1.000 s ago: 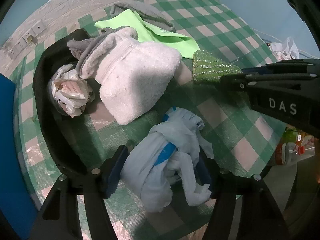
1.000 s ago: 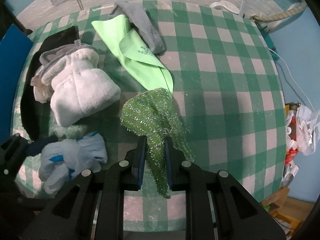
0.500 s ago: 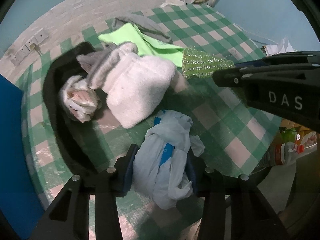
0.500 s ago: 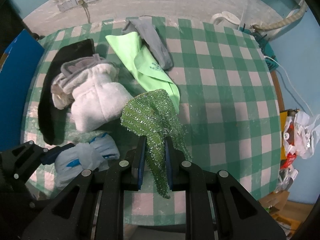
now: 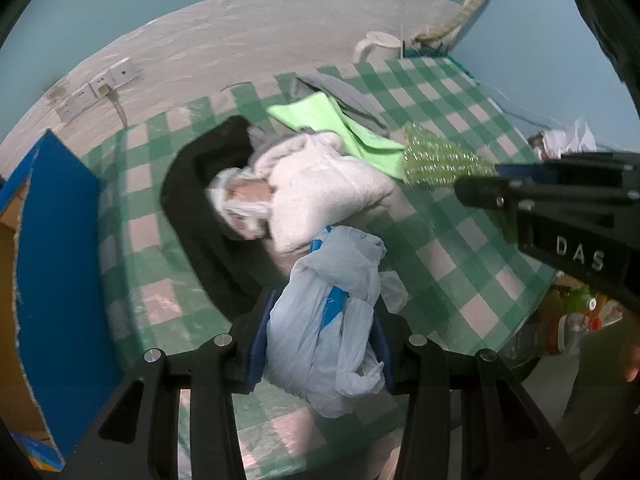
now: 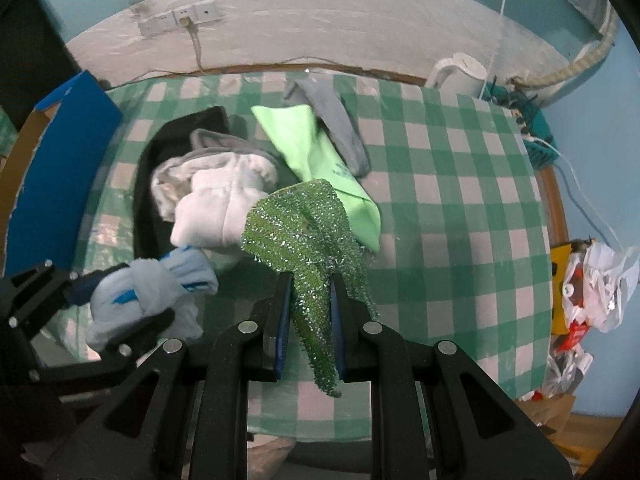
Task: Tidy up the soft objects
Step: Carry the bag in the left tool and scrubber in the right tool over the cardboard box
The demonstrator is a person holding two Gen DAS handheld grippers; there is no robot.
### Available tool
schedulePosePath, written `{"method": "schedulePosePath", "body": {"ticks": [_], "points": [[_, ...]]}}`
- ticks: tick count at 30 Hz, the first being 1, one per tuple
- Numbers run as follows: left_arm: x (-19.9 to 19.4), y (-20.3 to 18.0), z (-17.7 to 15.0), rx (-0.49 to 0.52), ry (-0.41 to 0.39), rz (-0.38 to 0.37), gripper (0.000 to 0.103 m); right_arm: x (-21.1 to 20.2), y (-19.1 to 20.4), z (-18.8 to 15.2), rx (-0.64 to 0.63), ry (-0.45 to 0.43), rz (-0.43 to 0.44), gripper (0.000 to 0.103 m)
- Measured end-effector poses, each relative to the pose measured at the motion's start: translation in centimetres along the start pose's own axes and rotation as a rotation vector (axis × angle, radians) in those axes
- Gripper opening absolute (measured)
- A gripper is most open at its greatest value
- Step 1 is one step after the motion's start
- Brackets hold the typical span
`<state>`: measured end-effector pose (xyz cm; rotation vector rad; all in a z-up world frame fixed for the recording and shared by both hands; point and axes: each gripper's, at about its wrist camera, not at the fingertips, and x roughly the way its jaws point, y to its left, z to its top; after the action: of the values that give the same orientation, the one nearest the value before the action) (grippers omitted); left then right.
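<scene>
My left gripper (image 5: pixel 320 320) is shut on a crumpled pale blue plastic bag (image 5: pixel 328 320), lifted above the near table edge; the bag also shows in the right wrist view (image 6: pixel 148 292). My right gripper (image 6: pixel 310 296) is shut on a glittery green mesh cloth (image 6: pixel 304 232), held above the table; it also shows in the left wrist view (image 5: pixel 440 160). A black tray (image 5: pixel 192 208) holds a white fleece bundle (image 5: pixel 320 188) and a white plastic wad (image 5: pixel 240 204). A lime green cloth (image 6: pixel 316 160) and a grey sock (image 6: pixel 336 120) lie behind.
The round table (image 6: pixel 460 200) has a green-checked cover. A blue cardboard box (image 5: pixel 56 272) stands at the left. A white kettle (image 6: pixel 460 72) sits at the back right. Bags and bottles (image 6: pixel 588 280) lie on the floor at the right.
Both grippers have risen and pulled back from the table. The blue bag has left the tabletop in my left gripper. The green mesh cloth stays gripped.
</scene>
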<state>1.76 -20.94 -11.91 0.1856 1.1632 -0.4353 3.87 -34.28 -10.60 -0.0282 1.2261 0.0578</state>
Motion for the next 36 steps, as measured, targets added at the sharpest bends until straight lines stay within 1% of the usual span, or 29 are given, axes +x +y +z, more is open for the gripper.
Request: {"method": "schedulePosePath", "body": {"ticks": [9,13,22,36], "points": [[-3.4,2.5,-0.2,-0.043,-0.060,-0.004,0.045,-1.4,2.6,1.2,-0.038,-0.032,0.014,0.017],[-4.8,4.1,-0.3,-0.073,-0.090,0.017,0.045,-2.0,3.9,1.7,-0.060,-0.046,0.026,0.017],[-6.9,8.0,-0.7,-0.147,-0.130,0.081,0.045,-3.4,7.4,2.7,-0.118,-0.072,0.052,0.017],[-10.2,13.2,-1.8,-0.235,-0.191,0.146,0.045,-4.7,14.5,5.2,-0.221,-0.104,0.121,0.017]]}}
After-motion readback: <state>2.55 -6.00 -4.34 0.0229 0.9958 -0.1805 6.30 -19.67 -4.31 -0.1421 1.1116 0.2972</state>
